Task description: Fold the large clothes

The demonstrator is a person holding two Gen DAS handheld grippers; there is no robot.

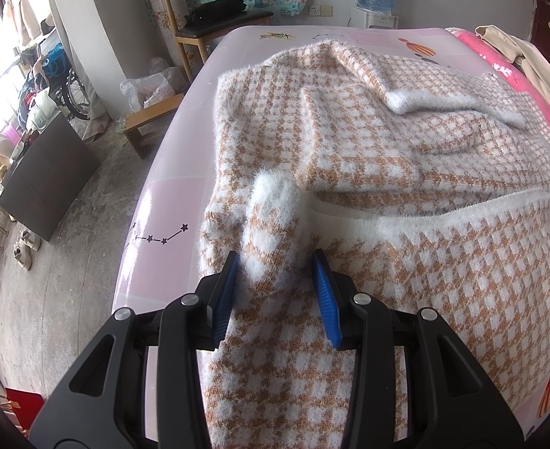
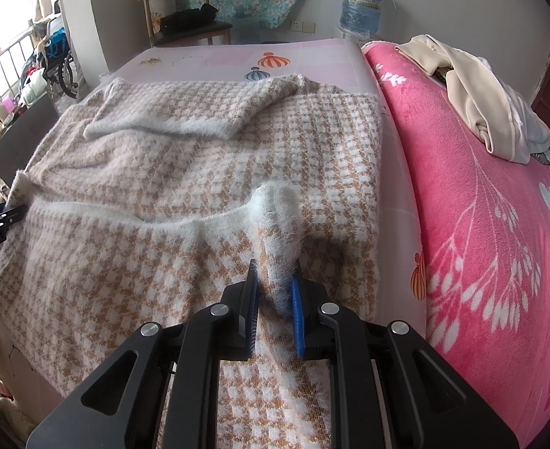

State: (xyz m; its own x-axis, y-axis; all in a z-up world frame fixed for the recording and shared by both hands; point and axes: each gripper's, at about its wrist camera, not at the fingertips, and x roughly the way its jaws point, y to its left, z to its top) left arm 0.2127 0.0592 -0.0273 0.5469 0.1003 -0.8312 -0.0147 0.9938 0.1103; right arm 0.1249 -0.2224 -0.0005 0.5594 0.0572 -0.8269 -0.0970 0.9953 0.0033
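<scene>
gripping with both tongs, i hold the fuzzy checked sweater (image 1: 405,172) at its near hem, over the pink bed sheet (image 1: 170,202). my left gripper (image 1: 275,265) is clamped on a bunched fold of the knit; the blue pads (image 1: 224,299) press the fabric from both sides, and the white cuff-like edge stands up just beyond the tips. my right gripper (image 2: 275,277) is closed on a thinner pinch of the same garment, its pads (image 2: 296,314) nearly together with white fluff squeezed between them. the white ribbed hem (image 2: 136,220) runs across between the two tongs, sagging slightly. beyond it the sweater lies spread toward the far side of the bed, one sleeve (image 2: 185,112) folded across the body. at the left edge of the right wrist view a black part, probably my left tool, touches the hem. a pink floral blanket (image 2: 480,224) lies just beside the garment on the right, apart from it, with beige clothing (image 2: 476,97) heaped on top.
</scene>
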